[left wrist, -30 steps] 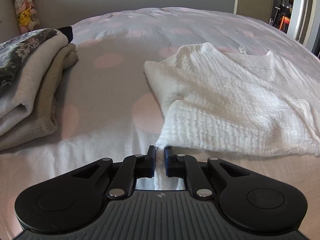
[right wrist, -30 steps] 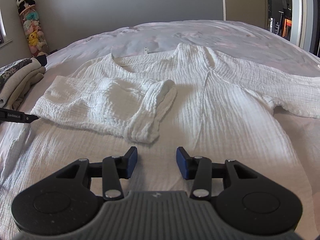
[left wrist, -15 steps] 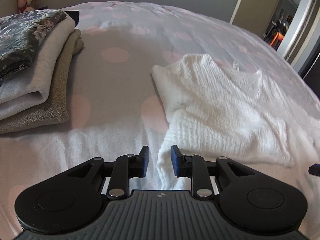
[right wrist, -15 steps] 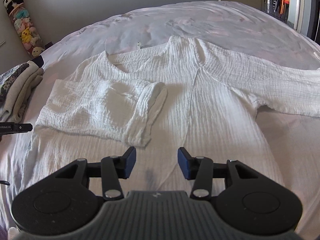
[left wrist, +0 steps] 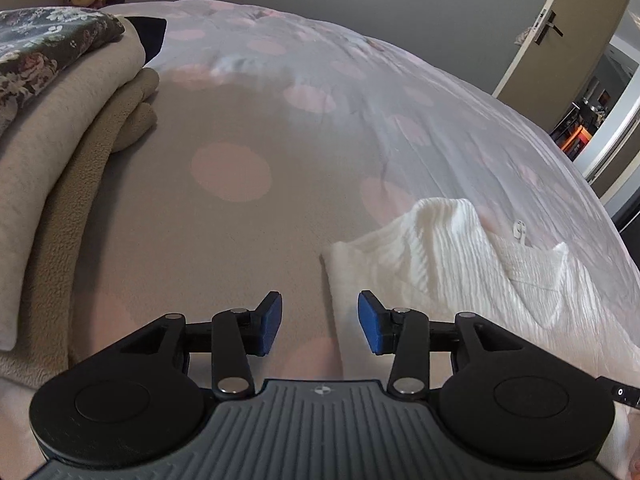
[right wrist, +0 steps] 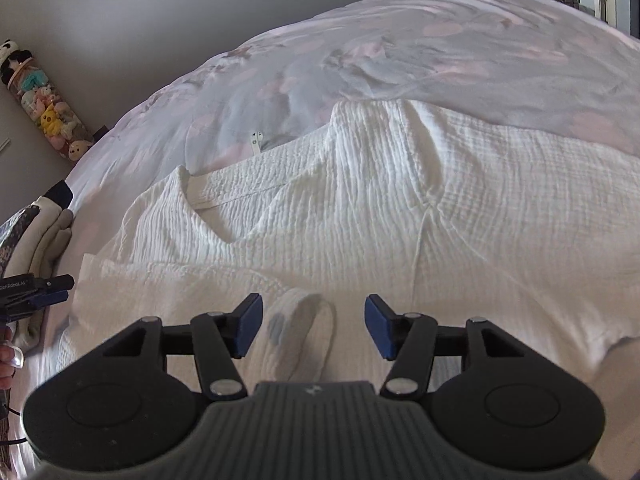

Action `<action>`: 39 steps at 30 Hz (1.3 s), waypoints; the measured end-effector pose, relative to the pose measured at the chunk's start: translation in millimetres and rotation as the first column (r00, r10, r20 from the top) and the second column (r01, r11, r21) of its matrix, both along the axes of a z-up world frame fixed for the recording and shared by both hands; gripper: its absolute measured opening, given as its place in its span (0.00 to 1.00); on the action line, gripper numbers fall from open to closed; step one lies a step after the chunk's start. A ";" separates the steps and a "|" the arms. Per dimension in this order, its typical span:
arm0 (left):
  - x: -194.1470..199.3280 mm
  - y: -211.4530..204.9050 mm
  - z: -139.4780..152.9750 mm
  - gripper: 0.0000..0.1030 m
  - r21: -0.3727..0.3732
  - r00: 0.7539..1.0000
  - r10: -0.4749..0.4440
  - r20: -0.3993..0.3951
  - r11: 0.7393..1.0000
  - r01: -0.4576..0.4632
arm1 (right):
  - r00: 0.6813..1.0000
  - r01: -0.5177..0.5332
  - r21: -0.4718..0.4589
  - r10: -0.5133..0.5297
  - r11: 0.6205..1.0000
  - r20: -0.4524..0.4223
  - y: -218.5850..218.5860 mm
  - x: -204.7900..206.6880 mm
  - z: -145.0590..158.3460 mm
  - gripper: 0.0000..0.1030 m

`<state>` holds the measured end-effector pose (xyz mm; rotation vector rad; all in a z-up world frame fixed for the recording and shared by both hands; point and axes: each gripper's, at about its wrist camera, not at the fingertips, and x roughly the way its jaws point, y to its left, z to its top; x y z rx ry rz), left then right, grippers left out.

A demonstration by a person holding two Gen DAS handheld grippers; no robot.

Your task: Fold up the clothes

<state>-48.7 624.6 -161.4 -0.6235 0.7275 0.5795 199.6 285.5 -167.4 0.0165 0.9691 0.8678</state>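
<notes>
A white crinkled shirt (right wrist: 360,216) lies flat on the bed, front up, its left sleeve folded across the chest. My right gripper (right wrist: 314,328) is open and hovers over the folded sleeve's cuff (right wrist: 300,332), which sits between the jaws. My left gripper (left wrist: 320,322) is open and empty, just left of the shirt's shoulder edge (left wrist: 440,264). It also shows at the left edge of the right wrist view (right wrist: 44,288).
A stack of folded clothes (left wrist: 48,128) lies on the bed to the left, also in the right wrist view (right wrist: 36,232). The bedspread (left wrist: 280,128) has pink dots. A door (left wrist: 560,40) stands at the right. A tube of plush toys (right wrist: 44,108) hangs on the wall.
My left gripper opened, let go of the shirt's folded edge and moved forward and left. My right gripper moved forward over the sleeve cuff, staying open.
</notes>
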 end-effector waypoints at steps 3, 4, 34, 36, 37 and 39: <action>14.2 13.9 -8.3 0.38 -0.005 1.000 0.008 -0.004 1.000 -0.008 | 1.000 -0.018 0.018 0.018 1.000 0.006 7.4 1.6 -7.9 0.54; 18.9 18.5 -11.1 0.35 -0.007 1.000 0.010 -0.005 1.000 -0.011 | 1.000 -0.028 0.018 0.028 0.999 0.014 10.0 1.5 -10.0 0.44; -12.8 -45.6 24.4 0.11 0.158 0.990 -0.128 -0.063 0.978 0.136 | 0.979 -0.023 -0.116 0.046 0.993 0.200 19.2 24.3 10.2 0.19; -13.4 -66.5 20.5 0.11 0.170 0.983 -0.168 -0.079 0.969 0.179 | 0.980 -0.017 -0.126 0.042 0.992 0.193 4.2 20.5 12.8 0.20; -11.3 -71.7 14.9 0.11 0.170 0.980 -0.167 -0.104 0.968 0.183 | 0.981 -0.014 -0.132 0.039 0.991 0.189 -3.3 18.6 14.1 0.20; -6.4 -78.9 2.2 0.11 0.161 0.975 -0.155 -0.159 0.970 0.181 | 0.984 0.001 -0.149 0.025 0.989 0.175 -23.1 15.8 16.7 0.21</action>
